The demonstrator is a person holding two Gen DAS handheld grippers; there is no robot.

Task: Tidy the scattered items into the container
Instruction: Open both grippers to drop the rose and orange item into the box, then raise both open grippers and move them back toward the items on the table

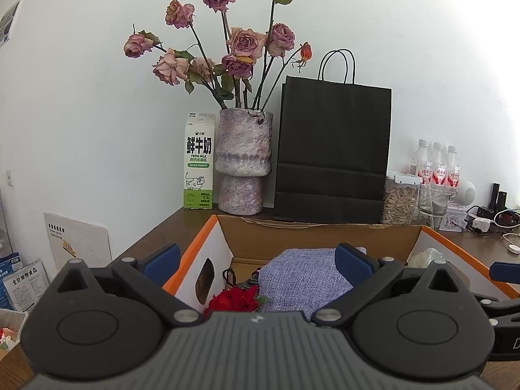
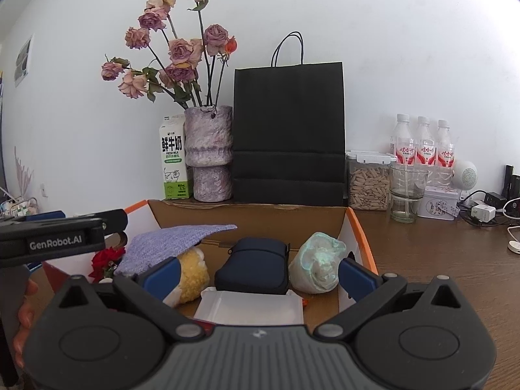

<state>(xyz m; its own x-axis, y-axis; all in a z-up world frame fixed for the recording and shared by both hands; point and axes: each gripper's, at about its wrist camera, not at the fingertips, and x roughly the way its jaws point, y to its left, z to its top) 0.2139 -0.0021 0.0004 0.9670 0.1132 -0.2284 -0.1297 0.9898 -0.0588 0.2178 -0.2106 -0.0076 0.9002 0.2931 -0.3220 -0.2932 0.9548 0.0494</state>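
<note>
Cardboard box (image 2: pixel 247 216) holds lilac cloth (image 2: pixel 175 243), navy pouch (image 2: pixel 253 269); left gripper (image 1: pixel 256 260), right gripper (image 2: pixel 258 276) wide, empty.

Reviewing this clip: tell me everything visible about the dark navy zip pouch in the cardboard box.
The dark navy fabric zip pouch is a soft, rounded rectangular case with a zip pull at its upper left corner and looks closed. It lies flat on the floor of the open cardboard box, between a yellow fluffy item and a pale green crumpled bundle, behind a white plastic tray that seems to touch it.
</note>
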